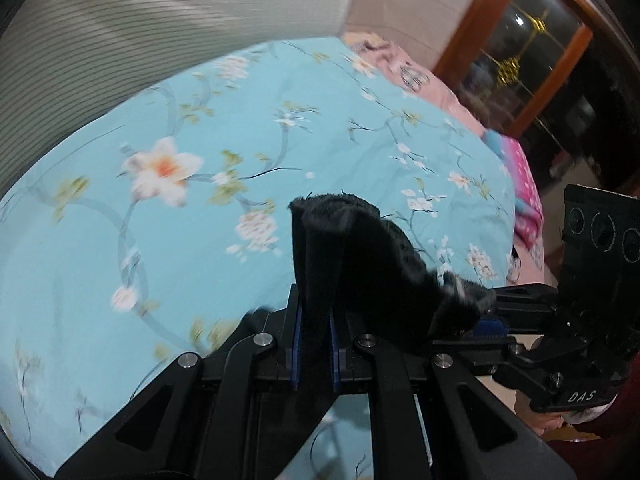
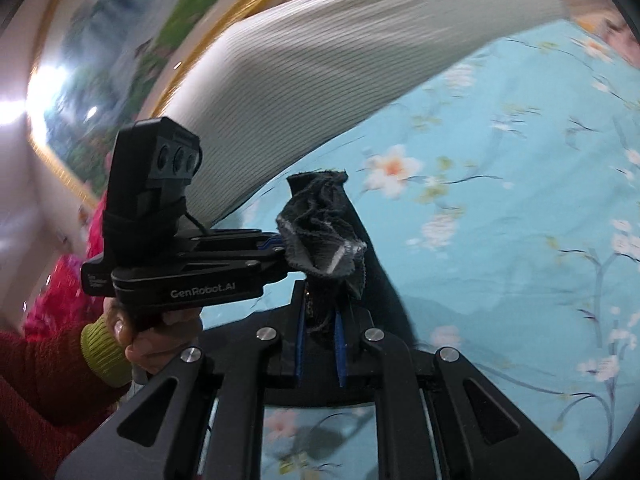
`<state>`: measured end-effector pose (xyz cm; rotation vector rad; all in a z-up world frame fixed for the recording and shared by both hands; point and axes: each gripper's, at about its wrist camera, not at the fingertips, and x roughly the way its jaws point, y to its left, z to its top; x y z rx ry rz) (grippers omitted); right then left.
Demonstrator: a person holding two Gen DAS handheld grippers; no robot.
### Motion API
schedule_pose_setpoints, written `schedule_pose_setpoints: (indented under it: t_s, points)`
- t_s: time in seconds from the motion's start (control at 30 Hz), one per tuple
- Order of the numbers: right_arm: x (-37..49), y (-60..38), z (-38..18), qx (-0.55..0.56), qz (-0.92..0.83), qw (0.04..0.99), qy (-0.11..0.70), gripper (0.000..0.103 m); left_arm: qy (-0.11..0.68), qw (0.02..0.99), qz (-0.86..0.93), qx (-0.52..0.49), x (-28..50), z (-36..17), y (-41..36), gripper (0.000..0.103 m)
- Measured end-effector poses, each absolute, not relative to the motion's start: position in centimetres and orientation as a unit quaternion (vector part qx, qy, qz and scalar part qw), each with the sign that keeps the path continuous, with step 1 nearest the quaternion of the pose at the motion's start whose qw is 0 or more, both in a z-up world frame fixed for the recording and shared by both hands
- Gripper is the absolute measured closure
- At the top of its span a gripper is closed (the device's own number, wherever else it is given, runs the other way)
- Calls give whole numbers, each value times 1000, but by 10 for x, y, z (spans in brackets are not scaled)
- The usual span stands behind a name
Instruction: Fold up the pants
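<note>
- Left wrist view: black pants are pinched between the blue pads of the left gripper, jaws narrow on a bunched fold. Fabric is held up above the floral bedspread, not lying on it.
- Same view: the right gripper is seen just right of the pants, closed on the other end of the bunch. A short span of cloth is stretched between the two.
- Ribbed white pillow or headboard is seen beyond the bedspread, blurred. A dark glass cabinet is far right of the bedspread.
- Right wrist view: the right gripper is clamped narrow on crumpled dark fabric of the pants, pale hem edge visible. Cloth is raised above the bedspread.
- Same view: the left gripper touches the pants from the left, gripping the same bunch; the holding hand is below it.
- Progress judged early or mid: pants are lifted by both tongs, nothing is laid flat; no finished fold is visible.
- Hidden: most of the garment hangs below frame. Which part is gripped cannot be told. Motion blur obscures the surroundings.
</note>
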<state>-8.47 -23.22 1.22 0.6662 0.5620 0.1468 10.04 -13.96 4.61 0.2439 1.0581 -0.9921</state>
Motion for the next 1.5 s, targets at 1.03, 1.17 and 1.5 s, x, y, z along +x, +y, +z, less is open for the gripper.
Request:
schedule_pose_setpoints:
  t_s: [1.03,1.17,1.5]
  points:
    - [17,-64,-82,213,203,836,463,87,576,777,-253,-11,85,-67,62,97]
    - [30,-57,-91,218,208,819,488,76,586,778,-225,-16,78,-74,73,97]
    - [29,-44,-88,203,240,809,497,67,586,793,-156,-61,54,-71,113,94]
